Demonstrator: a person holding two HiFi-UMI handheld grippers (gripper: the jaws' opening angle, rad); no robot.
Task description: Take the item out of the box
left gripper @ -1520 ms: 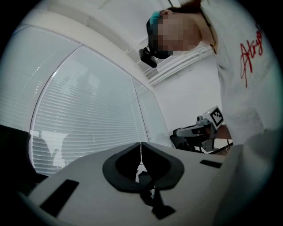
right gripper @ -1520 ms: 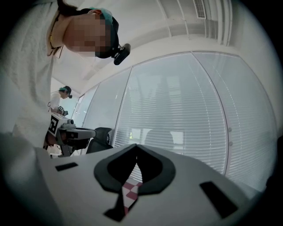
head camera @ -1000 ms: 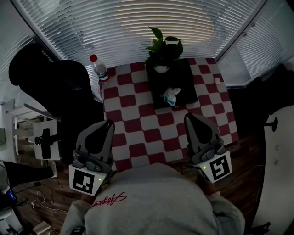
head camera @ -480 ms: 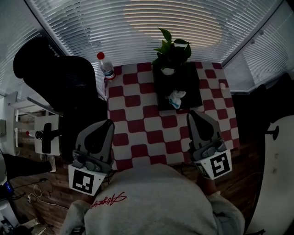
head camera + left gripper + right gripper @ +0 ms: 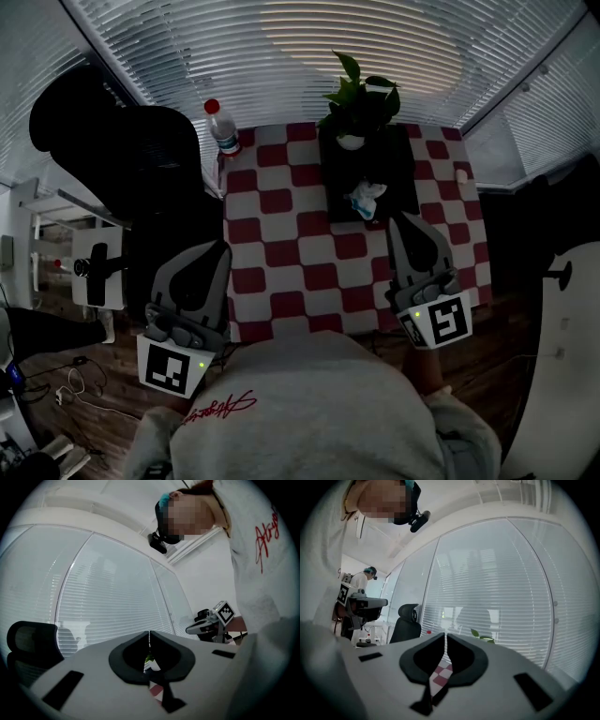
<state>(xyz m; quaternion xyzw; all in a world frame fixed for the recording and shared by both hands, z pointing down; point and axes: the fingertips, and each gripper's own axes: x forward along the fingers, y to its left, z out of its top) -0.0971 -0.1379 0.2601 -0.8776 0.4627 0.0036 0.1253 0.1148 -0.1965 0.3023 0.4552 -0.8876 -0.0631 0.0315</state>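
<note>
OK, item (image 5: pixel 366 199): pale, crumpled-looking thing with a bluish patch, lying in the box, near its front edge. Too small to say what it is.
box (image 5: pixel 398 169): dark, shallow, at the far right of the checkered table (image 5: pixel 291 244). A potted plant (image 5: pixel 361 94) stands at its far end; in it or just behind it, can't tell.
progress: nothing done yet, as I read it. The item is not touched, not lifted, and no gripper is in the box. The whole job is left: reach in, grip, lift clear.
right gripper (image 5: pixel 398 217): nearest to the job. Its tips point at the box's near right corner, just beside the item in the head view. Height over the table is unclear. Its own view shows the jaws pressed together with nothing between them, only checkered cloth seen past them.
left gripper (image 5: pixel 222 246): held low at the table's near left corner, well apart from the box, tilted forward. Its jaws are together too and hold nothing.
pose: both are held close to the body, marker cubes toward the person, noses aimed across the table.
next need (judgement): the right jaws must part before any grasp.
around: bottle (image 5: pixel 222 127) at the table's far left corner, dark chair (image 5: pixel 122 159) to the left.
</note>
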